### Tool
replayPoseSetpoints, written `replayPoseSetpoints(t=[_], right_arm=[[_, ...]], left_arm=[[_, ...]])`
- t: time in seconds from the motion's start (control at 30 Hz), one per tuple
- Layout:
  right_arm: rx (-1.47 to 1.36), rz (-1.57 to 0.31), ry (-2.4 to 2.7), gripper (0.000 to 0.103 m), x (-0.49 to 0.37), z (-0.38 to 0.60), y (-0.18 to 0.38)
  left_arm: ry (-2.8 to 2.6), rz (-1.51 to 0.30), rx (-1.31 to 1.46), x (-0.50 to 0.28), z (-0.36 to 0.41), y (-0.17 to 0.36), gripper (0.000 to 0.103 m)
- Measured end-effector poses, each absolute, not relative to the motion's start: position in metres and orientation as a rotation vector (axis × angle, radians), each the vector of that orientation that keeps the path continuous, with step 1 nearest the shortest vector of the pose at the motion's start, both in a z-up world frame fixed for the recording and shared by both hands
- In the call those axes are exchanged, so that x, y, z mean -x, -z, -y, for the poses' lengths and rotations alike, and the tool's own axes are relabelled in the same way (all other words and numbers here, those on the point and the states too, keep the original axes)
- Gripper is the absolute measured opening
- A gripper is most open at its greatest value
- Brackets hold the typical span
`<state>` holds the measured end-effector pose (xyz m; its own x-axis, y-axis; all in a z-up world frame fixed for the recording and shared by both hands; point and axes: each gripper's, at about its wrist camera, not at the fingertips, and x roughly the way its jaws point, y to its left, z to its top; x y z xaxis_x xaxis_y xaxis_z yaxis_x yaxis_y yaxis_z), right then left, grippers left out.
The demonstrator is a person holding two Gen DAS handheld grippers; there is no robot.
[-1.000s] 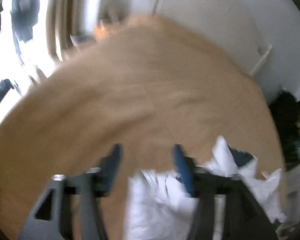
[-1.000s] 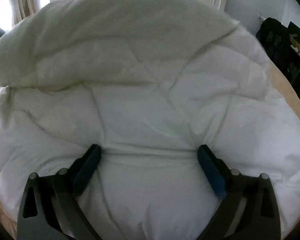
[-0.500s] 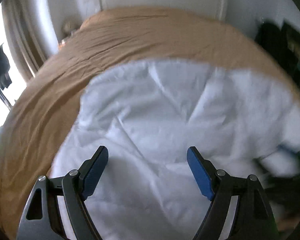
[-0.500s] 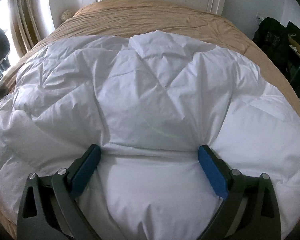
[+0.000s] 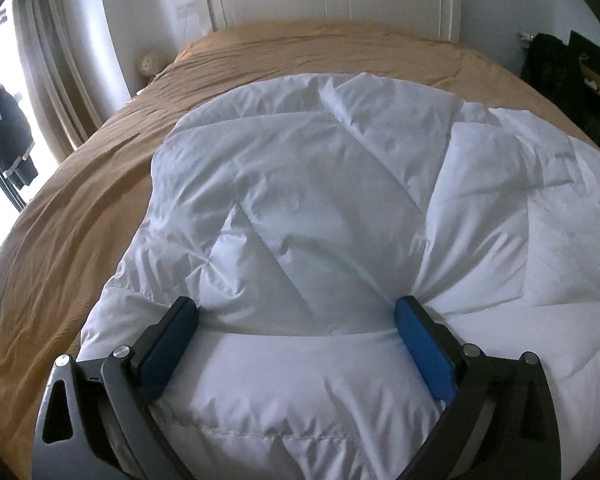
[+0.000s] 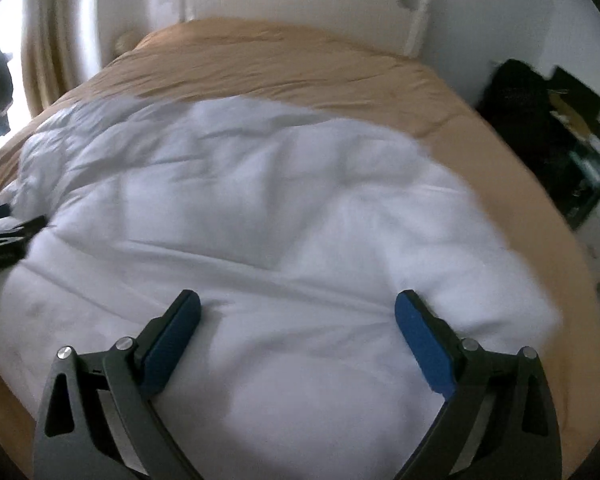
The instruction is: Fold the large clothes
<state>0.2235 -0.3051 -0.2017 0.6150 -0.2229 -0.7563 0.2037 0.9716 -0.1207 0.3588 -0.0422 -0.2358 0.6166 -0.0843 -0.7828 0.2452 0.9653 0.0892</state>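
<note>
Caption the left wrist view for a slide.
Open left gripper pressed into a white duvet on a tan bed.

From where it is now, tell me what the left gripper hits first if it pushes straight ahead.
The white quilt. The left gripper is open with quilt bulging between its fingers, so it meets more quilt at once, well before the tan bedspread.

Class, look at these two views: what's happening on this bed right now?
A person with a gripper in each hand is working on a white padded garment spread on a tan bedspread. The left gripper is open, its fingers pressing into the fabric on either side of a bunched section. The right gripper is open over the garment; that view is blurred.
</note>
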Motion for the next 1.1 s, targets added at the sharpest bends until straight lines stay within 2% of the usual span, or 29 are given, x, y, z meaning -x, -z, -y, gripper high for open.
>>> replayPoseSetpoints(t=[0.23,0.33,0.47,0.53,0.63,0.77,1.0,1.1], right_arm=[[-0.148,-0.902,0.256,0.097,-0.213,0.353,0.218],[-0.264,-0.864,0.247,0.096,-0.222,0.351,0.189],[-0.246,-0.878,0.210,0.096,-0.278,0.331,0.160],[-0.250,-0.939,0.174,0.094,-0.318,0.321,0.162],[-0.278,-1.015,0.176,0.094,-0.366,0.318,0.173],[-0.225,-1.169,0.298,0.094,-0.397,0.349,0.211],[-0.221,-1.192,0.437,0.095,-0.386,0.416,0.226],[-0.251,-1.148,0.440,0.092,-0.378,0.422,0.213]], left_arm=[[0.186,-0.909,-0.193,-0.363,0.034,0.233,0.100],[0.206,-0.905,-0.260,-0.372,0.050,0.205,0.085],[0.247,-0.827,-0.377,-0.394,0.094,0.169,0.088],[0.253,-0.879,-0.376,-0.419,0.109,0.171,0.088],[0.171,-0.996,-0.399,-0.459,0.115,0.200,0.089],[0.110,-1.057,-0.304,-0.484,0.079,0.229,0.103],[0.005,-1.129,-0.160,-0.510,0.009,0.235,0.102],[0.003,-1.091,-0.106,-0.495,-0.007,0.215,0.085]])
